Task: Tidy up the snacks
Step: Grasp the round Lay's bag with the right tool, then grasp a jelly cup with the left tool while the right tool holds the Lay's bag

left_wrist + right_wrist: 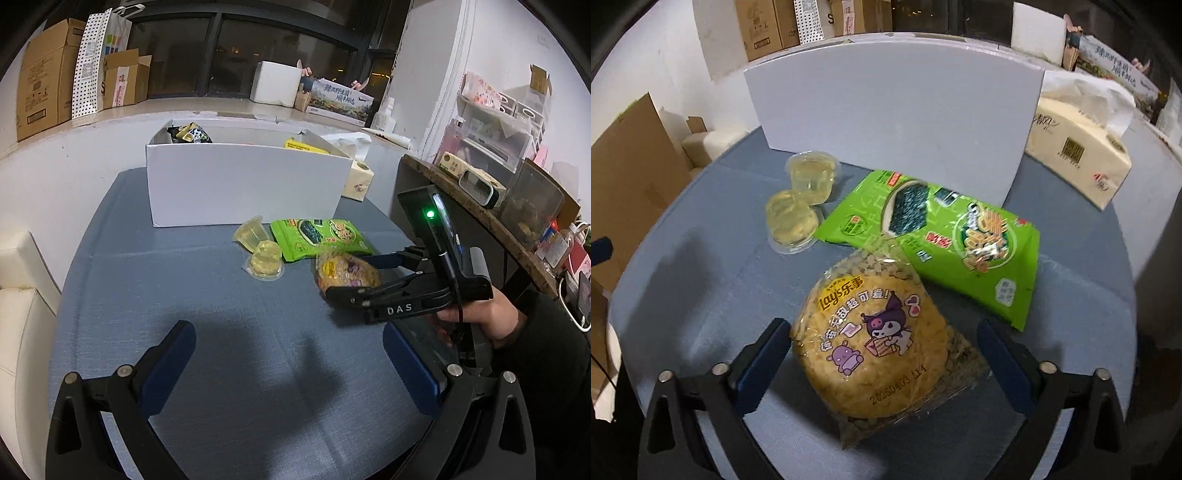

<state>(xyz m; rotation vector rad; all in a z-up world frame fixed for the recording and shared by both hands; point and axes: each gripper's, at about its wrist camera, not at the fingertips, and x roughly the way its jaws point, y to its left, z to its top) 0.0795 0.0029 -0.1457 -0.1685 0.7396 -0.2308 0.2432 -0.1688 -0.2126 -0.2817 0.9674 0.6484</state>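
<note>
A yellow Lay's snack bag [875, 347] lies on the blue-grey table, between the open fingers of my right gripper [882, 354]; the left pad touches its edge, the right pad stands apart. It also shows in the left wrist view [347, 273] with the right gripper [351, 277] around it. Behind it lie a green seaweed snack bag [942, 243] [317, 238] and two clear jelly cups [801, 199] [258, 251]. A white box [243, 181] [894, 122] at the back holds a dark snack bag [190, 133] and a yellow pack [304, 146]. My left gripper [291, 365] is open and empty over the bare table.
A beige tissue pack [1078, 147] [358, 181] sits right of the white box. A wooden side shelf [480, 218] with clutter stands at the right. Cardboard boxes [48, 92] line the window ledge. A cream seat [22, 314] is at the left.
</note>
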